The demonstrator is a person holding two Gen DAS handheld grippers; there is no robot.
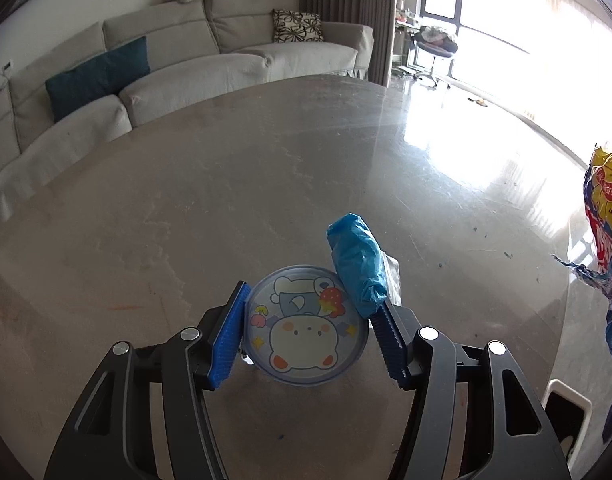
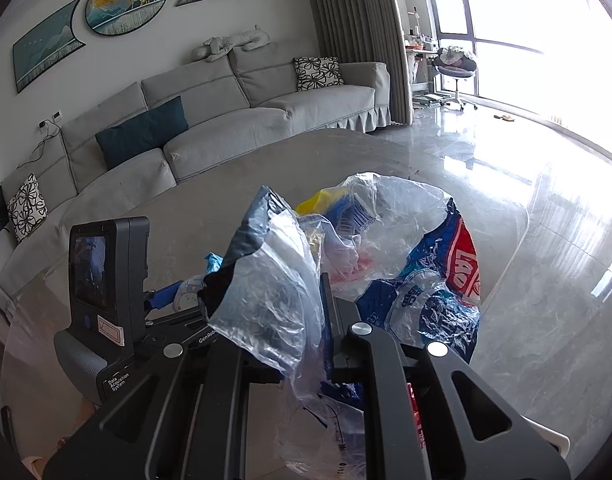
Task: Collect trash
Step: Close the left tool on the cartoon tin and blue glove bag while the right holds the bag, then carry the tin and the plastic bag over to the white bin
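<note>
Trash split between both tools: bundle held at right, items on bench at left.

Right tool (image 2: 306, 320) is closed on a bunch of plastic wrappers (image 2: 386, 248), held above the bench (image 1: 265, 160), probably to keep collected pieces together. Left tool (image 1: 306, 328) is spread wide around a round cartoon lid (image 1: 306, 332), its pads (image 1: 227, 336) beside the rim, gripping nothing. A crumpled blue wrapper (image 1: 358, 264) lies on the lid's right edge, against the right pad, likely crowding the grasp.
</note>
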